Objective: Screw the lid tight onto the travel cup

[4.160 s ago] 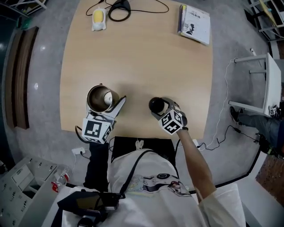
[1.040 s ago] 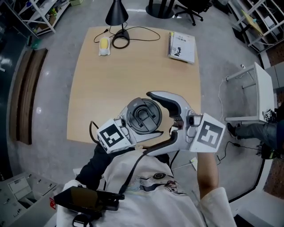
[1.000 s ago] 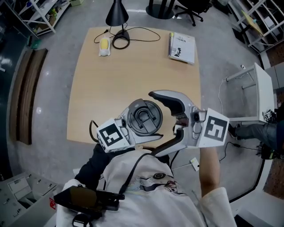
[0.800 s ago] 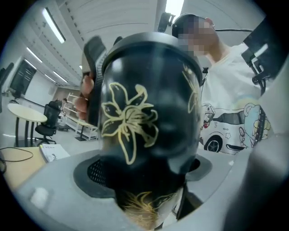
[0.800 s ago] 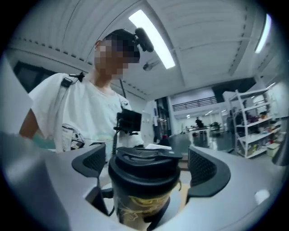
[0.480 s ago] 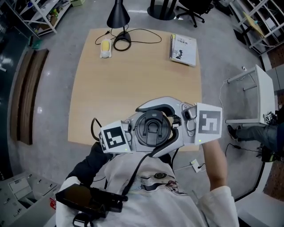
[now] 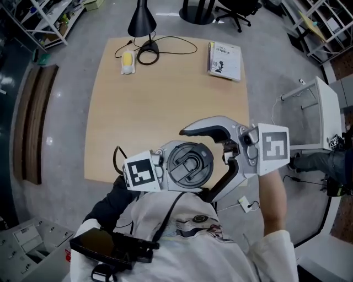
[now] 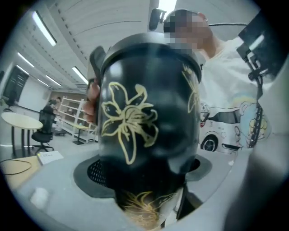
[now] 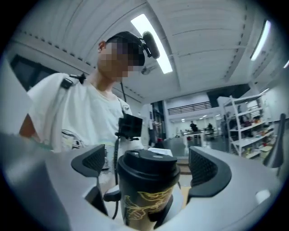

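Black glossy travel cup (image 8: 144, 122), likely rigid and slick, hangs over the table's (image 7: 138, 110) near edge, body clamped in the left gripper (image 8: 149, 180). The right gripper's (image 9: 148, 166) jaws are opening astride the lid (image 7: 190, 164), pads clear; its rim looks the best hold.

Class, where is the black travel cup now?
The black travel cup is lower centre in head view, in the left gripper over the wooden table's near edge.

I see a pale wooden table (image 7: 165, 99) on a grey floor (image 7: 60, 82), with a black desk lamp (image 7: 142, 22) and a book (image 7: 224, 53) at its far edge. Metal shelving (image 7: 49, 16) stands far left and a white stand (image 7: 328, 110) at right. Strip lights (image 9: 151, 43) run across the ceiling.
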Action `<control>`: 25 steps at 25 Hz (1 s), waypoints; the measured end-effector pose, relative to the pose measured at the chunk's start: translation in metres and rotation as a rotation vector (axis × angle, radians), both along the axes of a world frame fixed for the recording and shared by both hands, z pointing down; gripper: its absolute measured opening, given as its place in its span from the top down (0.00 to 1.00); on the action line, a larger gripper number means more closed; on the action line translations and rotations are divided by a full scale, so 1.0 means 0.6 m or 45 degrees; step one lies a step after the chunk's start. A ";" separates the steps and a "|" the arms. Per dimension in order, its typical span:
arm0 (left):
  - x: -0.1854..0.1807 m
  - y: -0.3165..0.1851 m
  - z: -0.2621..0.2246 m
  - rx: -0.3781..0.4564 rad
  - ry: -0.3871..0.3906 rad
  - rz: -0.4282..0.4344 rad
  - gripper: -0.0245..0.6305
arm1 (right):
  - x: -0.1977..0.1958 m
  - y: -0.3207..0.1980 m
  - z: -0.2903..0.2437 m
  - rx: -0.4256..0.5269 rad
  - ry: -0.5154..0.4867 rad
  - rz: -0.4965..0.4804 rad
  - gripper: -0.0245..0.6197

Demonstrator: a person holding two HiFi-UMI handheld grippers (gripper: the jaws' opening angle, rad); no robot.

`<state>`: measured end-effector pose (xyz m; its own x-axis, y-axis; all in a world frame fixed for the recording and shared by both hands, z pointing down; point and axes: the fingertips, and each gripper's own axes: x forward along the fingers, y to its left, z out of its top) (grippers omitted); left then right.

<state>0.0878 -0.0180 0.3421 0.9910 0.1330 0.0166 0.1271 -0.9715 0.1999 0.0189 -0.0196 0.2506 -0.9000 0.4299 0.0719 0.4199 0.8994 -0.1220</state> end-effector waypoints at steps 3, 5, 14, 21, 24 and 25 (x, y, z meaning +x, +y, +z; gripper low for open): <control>0.016 0.036 -0.004 -0.027 0.005 0.154 0.34 | -0.010 0.033 -0.010 0.009 -0.009 -0.297 0.17; 0.023 0.046 -0.006 -0.041 0.014 0.190 0.34 | -0.016 0.045 -0.013 -0.039 -0.005 -0.344 0.19; -0.006 -0.071 0.035 0.035 -0.113 -0.313 0.34 | -0.060 -0.066 0.030 0.173 0.150 0.662 0.20; 0.004 -0.017 0.011 0.020 -0.014 -0.061 0.34 | 0.005 -0.004 0.011 -0.058 0.075 0.166 0.05; 0.015 0.038 0.001 0.054 -0.006 0.151 0.34 | 0.003 0.037 -0.006 -0.055 0.005 -0.222 0.10; 0.020 0.053 0.000 0.061 -0.009 0.198 0.34 | -0.001 0.051 -0.008 -0.061 0.004 -0.296 0.16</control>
<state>0.0996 0.0140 0.3418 0.9583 0.2837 0.0338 0.2754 -0.9487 0.1554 0.0181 0.0107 0.2461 -0.7763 0.6285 0.0490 0.6145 0.7717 -0.1638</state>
